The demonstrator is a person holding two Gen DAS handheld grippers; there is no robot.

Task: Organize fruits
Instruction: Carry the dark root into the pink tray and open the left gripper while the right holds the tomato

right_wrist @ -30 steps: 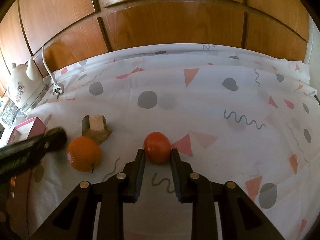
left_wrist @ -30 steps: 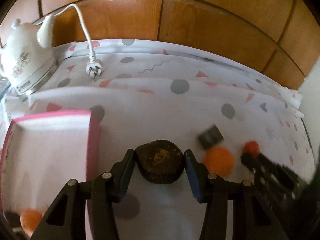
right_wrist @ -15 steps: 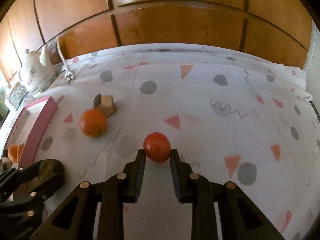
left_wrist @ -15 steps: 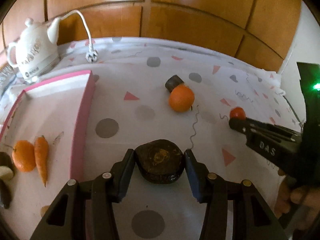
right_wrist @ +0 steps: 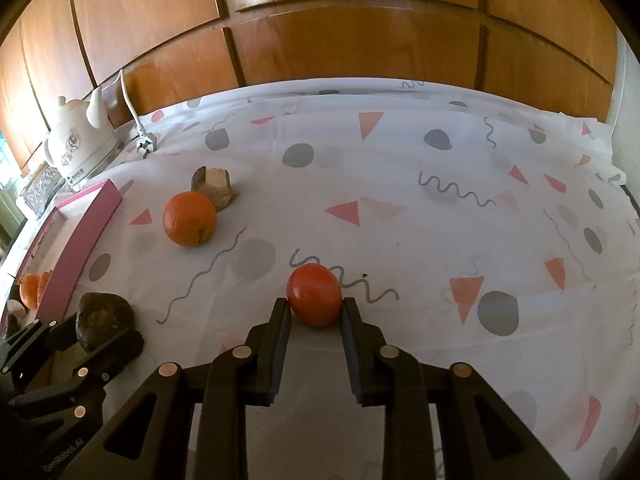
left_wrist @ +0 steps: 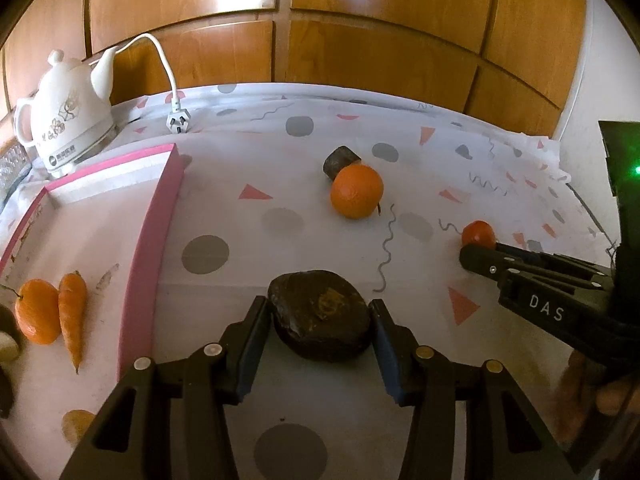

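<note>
The right gripper has the white letters "DAS" on its black side, seen from the left wrist camera, off to the right of the left gripper. The left gripper has small pale writing low on its black body, seen at the bottom left of the right wrist camera, but it is too blurry to read for sure. The white kettle, far ahead and to the left, has a round dark badge with tiny white writing near its bottom, too small to read.

Dark item cut off at tray's left edge, pale piece partly cropped
</note>
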